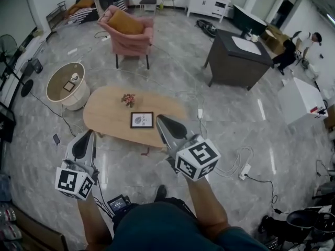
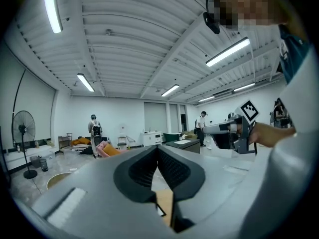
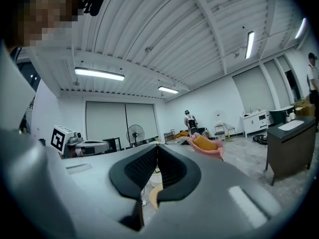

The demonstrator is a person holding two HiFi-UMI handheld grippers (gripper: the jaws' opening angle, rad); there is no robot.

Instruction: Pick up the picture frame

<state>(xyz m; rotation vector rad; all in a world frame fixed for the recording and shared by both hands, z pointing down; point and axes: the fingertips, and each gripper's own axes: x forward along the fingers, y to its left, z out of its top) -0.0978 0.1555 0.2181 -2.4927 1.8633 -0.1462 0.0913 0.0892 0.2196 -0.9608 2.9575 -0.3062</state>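
Light wood is seen on the low oval counter (image 1: 104, 114) that stands on the grey marble floor (image 1: 246, 124). The picture frame (image 1: 142, 120), dark-edged with a white mat, is laid flat on the counter close to its near edge, and a small potted flower (image 1: 128, 99) is set just behind it. The right gripper (image 1: 163, 122) is held just to the right of the frame, apart from it, with its jaws brought together on nothing. The left gripper (image 1: 89, 137) is held over the floor, off the counter's near left end and well apart from the frame; its jaws are likewise closed and empty. A pink armchair (image 1: 128, 33) and a dark cabinet (image 1: 238, 59) are placed farther back.
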